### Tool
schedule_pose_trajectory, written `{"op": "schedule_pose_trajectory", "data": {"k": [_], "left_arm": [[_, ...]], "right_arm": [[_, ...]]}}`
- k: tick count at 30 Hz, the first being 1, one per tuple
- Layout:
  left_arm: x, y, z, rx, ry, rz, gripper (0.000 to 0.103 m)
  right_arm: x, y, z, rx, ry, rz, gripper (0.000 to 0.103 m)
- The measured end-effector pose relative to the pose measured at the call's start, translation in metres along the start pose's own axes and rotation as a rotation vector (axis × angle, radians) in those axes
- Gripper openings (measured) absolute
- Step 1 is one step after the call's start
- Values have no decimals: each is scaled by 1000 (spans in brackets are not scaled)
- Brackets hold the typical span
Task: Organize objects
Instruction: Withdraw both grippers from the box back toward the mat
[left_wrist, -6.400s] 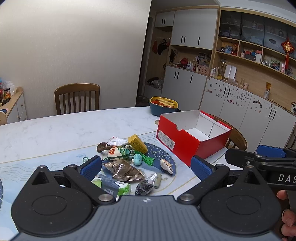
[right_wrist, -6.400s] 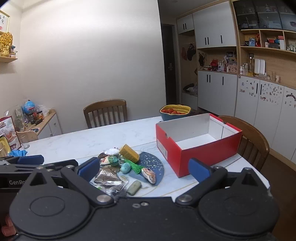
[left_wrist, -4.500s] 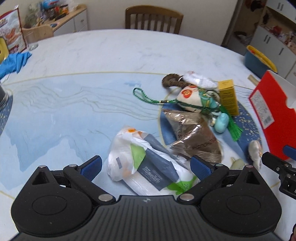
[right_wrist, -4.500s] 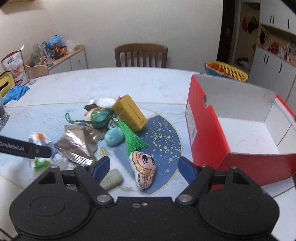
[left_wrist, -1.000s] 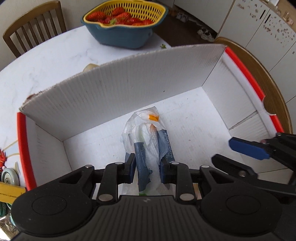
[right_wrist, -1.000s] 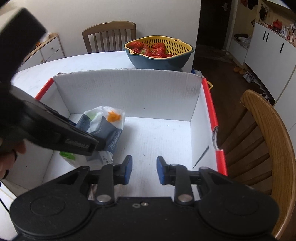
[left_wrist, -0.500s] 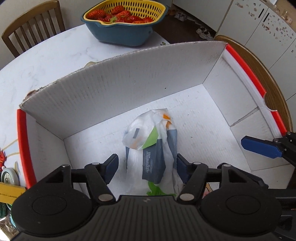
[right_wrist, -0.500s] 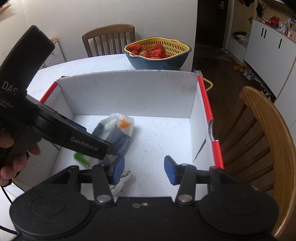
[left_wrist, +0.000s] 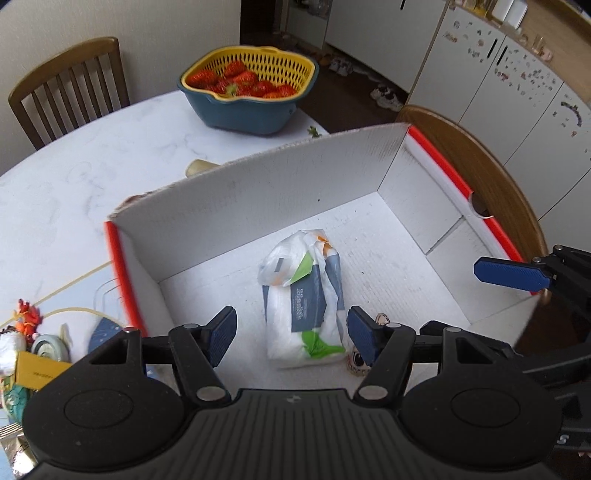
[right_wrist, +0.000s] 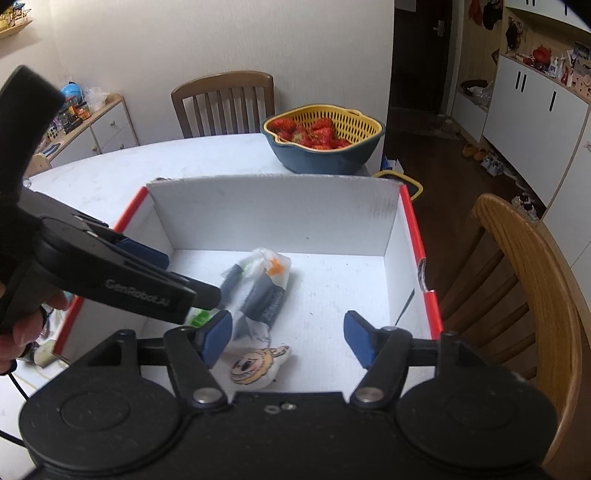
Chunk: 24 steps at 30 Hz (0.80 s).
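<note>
A red box with a white inside (left_wrist: 280, 188) stands on the table; it also shows in the right wrist view (right_wrist: 273, 218). A white plastic packet with grey and green print (left_wrist: 303, 295) lies on the box floor (right_wrist: 262, 291). A small cartoon-face toy (right_wrist: 255, 365) lies beside it at the near edge (left_wrist: 360, 363). My left gripper (left_wrist: 291, 334) is open and empty above the packet. My right gripper (right_wrist: 286, 338) is open and empty above the box, over the toy.
A blue and yellow basket of strawberries (left_wrist: 247, 92) stands beyond the box. Several small items, among them a yellow box (left_wrist: 40, 371), lie on the table left of the red box. Wooden chairs (right_wrist: 517, 295) stand at the far side and the right.
My left gripper opened and let go of the packet, which now lies in the box. My right gripper opened too and the toy lies under it. Both have pulled back and up.
</note>
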<state>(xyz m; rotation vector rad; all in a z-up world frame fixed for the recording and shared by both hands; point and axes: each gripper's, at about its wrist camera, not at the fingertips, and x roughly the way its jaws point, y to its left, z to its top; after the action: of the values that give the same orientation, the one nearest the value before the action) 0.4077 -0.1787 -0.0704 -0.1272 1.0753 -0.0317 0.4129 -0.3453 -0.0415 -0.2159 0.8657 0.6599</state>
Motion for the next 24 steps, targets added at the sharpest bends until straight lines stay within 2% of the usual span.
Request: {"op": "schedule_pose_trajectory", "data": {"k": [9, 13, 19, 24], "left_arm": [[-53, 25, -24, 23, -83, -26, 66], [-78, 41, -37, 50, -130, -21, 74], [-113, 79, -59, 47, -179, -1, 80], [-136, 118, -76, 4, -194, 24, 80]], "right_arm": [[-27, 29, -1, 35, -43, 8, 76], [-36, 47, -2, 52, -63, 15, 82], [-45, 78, -1, 68, -81, 21, 87], [-50, 109, -5, 72, -96, 35, 92]]}}
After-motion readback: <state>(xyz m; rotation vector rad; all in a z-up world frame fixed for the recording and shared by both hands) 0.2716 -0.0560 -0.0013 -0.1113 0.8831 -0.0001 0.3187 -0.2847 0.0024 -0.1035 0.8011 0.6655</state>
